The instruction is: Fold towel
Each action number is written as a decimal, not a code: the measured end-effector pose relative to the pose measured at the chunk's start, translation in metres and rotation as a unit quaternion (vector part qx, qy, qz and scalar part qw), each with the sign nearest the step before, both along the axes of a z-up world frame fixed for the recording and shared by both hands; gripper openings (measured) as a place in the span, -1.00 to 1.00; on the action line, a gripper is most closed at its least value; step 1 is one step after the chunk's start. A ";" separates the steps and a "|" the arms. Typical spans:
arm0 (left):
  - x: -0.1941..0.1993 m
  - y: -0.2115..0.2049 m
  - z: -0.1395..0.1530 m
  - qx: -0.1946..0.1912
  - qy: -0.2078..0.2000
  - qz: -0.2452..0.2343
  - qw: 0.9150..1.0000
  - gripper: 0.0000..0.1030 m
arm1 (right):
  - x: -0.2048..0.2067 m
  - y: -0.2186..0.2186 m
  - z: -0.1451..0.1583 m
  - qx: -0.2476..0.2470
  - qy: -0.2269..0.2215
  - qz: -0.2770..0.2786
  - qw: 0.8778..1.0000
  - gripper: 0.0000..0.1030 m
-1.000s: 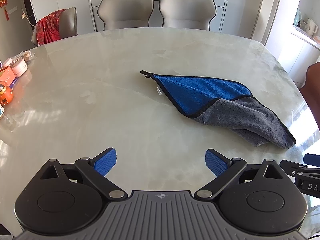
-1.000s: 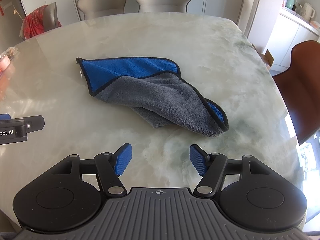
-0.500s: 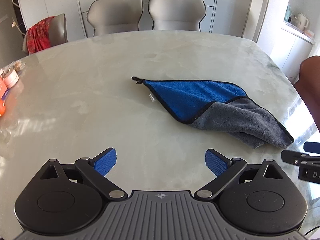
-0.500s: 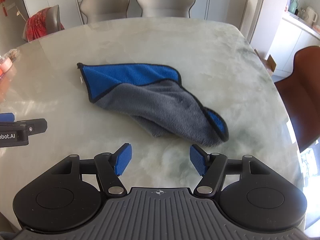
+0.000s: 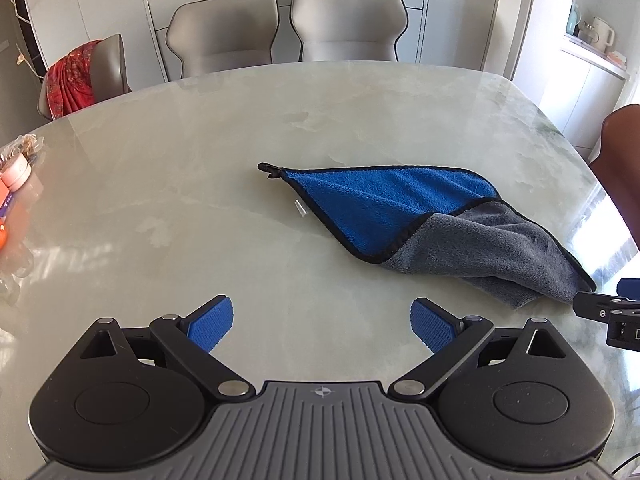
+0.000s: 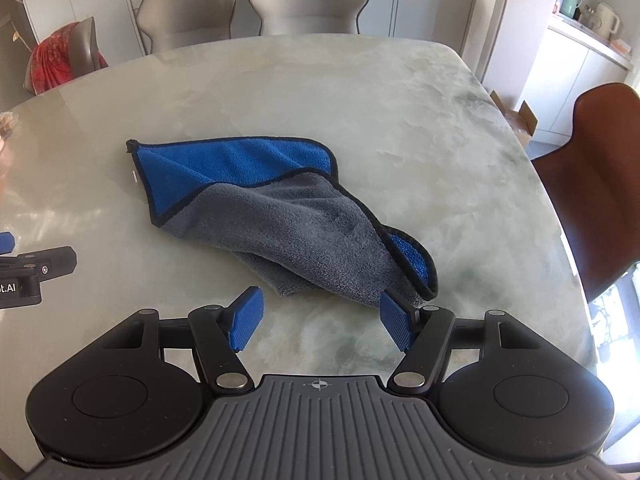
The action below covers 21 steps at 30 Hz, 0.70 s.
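Note:
A blue and grey towel point(image 5: 432, 224) with black trim lies crumpled on the marble table point(image 5: 200, 184), its grey side folded over the blue. My left gripper point(image 5: 322, 322) is open and empty, hovering in front of the towel's left part. My right gripper point(image 6: 320, 318) is open and empty, just short of the towel's point(image 6: 288, 216) near grey edge; its right fingertip point(image 6: 394, 322) is close to the towel's near corner. Part of the right gripper shows at the right edge of the left wrist view point(image 5: 608, 314), and the left gripper shows at the left edge of the right wrist view point(image 6: 32, 272).
Two grey chairs point(image 5: 280, 28) stand behind the table, one with a red cloth point(image 5: 72, 76) at far left. A brown chair point(image 6: 592, 184) stands at the right. Small pink and orange items point(image 5: 14, 176) sit on the table's left edge.
Both grippers have moved forward toward the towel. The right gripper now reaches the towel's near edge. The towel has not moved.

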<state>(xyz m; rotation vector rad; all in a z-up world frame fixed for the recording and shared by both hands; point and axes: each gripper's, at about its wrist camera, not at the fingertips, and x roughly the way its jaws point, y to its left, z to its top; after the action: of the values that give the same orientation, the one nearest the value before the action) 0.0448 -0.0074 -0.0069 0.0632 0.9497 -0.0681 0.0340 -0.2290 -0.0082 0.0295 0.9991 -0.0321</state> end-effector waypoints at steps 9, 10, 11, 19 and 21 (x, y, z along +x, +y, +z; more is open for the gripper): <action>0.005 -0.002 -0.005 0.002 0.008 0.001 1.000 0.91 | 0.004 0.000 -0.005 0.001 0.009 0.000 1.000 0.28; 0.006 -0.002 -0.006 0.002 0.009 0.001 1.000 0.91 | 0.005 0.000 -0.005 0.001 0.010 0.000 1.000 0.28; 0.007 -0.002 -0.007 0.003 0.010 0.000 1.000 0.91 | 0.006 0.000 -0.005 0.001 0.010 0.001 1.000 0.28; 0.020 0.002 -0.005 0.011 -0.004 -0.032 0.999 0.91 | 0.015 0.002 -0.004 0.004 0.005 0.019 1.000 0.28; 0.025 0.004 -0.003 0.014 -0.016 -0.051 0.998 0.91 | 0.018 0.002 -0.002 -0.001 -0.002 0.030 1.000 0.28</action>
<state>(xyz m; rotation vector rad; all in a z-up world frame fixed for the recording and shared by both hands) 0.0698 -0.0035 -0.0102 0.1395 0.9151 -0.1478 0.0521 -0.2272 -0.0101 -0.0014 0.9947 0.0213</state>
